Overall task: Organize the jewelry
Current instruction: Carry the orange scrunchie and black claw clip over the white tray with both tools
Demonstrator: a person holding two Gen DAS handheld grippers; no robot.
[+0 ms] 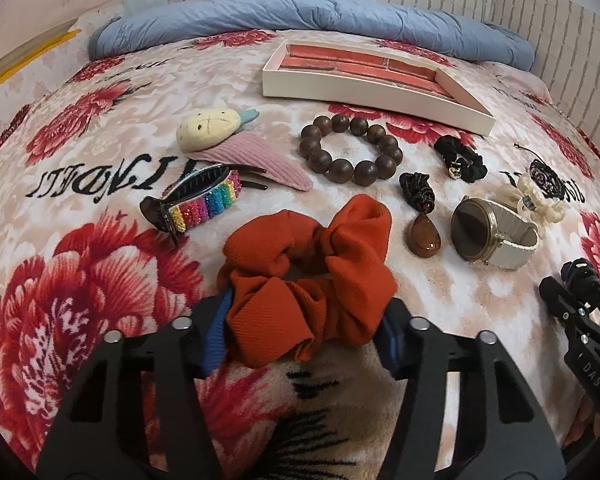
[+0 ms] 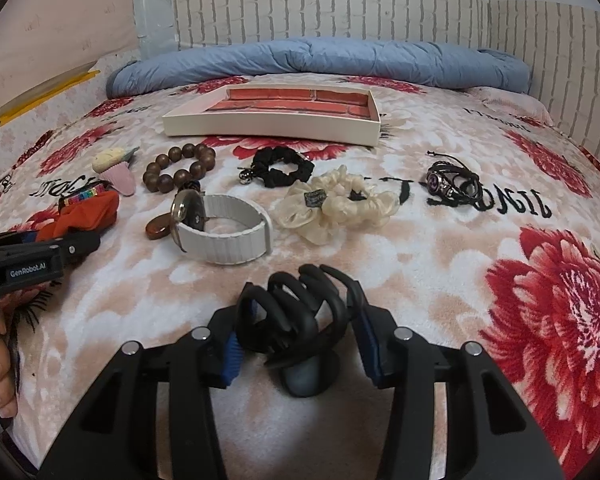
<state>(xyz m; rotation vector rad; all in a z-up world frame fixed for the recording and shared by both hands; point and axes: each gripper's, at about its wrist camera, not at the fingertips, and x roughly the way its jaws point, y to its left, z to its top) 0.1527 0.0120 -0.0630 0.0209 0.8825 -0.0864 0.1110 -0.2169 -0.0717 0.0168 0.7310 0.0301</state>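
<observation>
- The left gripper (image 1: 306, 332) is standing with its jaws on either side of the orange scrunchie (image 1: 310, 280), its blue pads (image 1: 216, 344) touching the folds, so it is gripping the fabric on the floral blanket (image 1: 80, 280).
- The right gripper (image 2: 300, 340) is closing around the black claw clip (image 2: 300, 312), which is sitting between its pads at the near edge of the blanket.
- The left wrist view is showing the rainbow claw clip (image 1: 204, 204), the pineapple plush clip (image 1: 208, 130) and the pink snap clip (image 1: 252, 160) in full at the left; in the right wrist view these are appearing small and partly hidden behind the scrunchie.
- The left view is also showing the amber teardrop pendant (image 1: 424, 236) lying just beside the watch (image 1: 492, 232), with a dark knotted piece touching its top.
- The right view is laying out the cream scrunchie (image 2: 332, 204) whole, whereas the left view is catching only a small part of it behind the watch strap.
- The dark cord bracelet (image 2: 452, 180) is lying far right, clearer in the right view.
- The wooden bead bracelet (image 1: 350, 148) and black scrunchie (image 1: 462, 158) are lying near the tray (image 1: 364, 92), which is sitting at the far side, its red-lined compartments holding nothing.
- A blue quilt (image 1: 300, 20) is lying rolled along the far wall.
</observation>
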